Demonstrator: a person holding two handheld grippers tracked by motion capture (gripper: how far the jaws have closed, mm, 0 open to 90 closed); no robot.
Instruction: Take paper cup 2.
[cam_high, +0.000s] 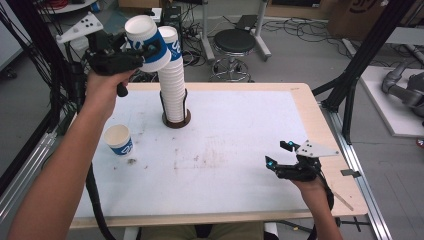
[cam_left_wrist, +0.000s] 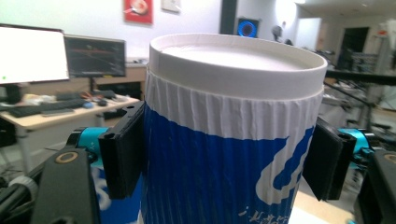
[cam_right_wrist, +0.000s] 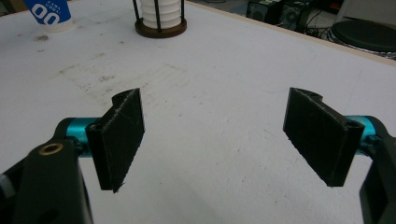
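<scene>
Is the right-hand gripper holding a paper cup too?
No: the right gripper hangs over the bare white table with its black jaws spread and nothing between them; the left gripper clamps the blue-and-white paper cup.

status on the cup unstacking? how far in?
Done: one cup stands alone on the table, left of the stack. In hand: the left gripper is shut on a second cup, held up in the air beside the stack's top. Left: the tall stack remains in its holder. The right gripper is open with nothing between its jaws.

Both grippers, left gripper (cam_high: 142, 54) and right gripper (cam_high: 278, 154), were black with teal joints, grey three-cornered plates and black cables; forearms bare.
</scene>
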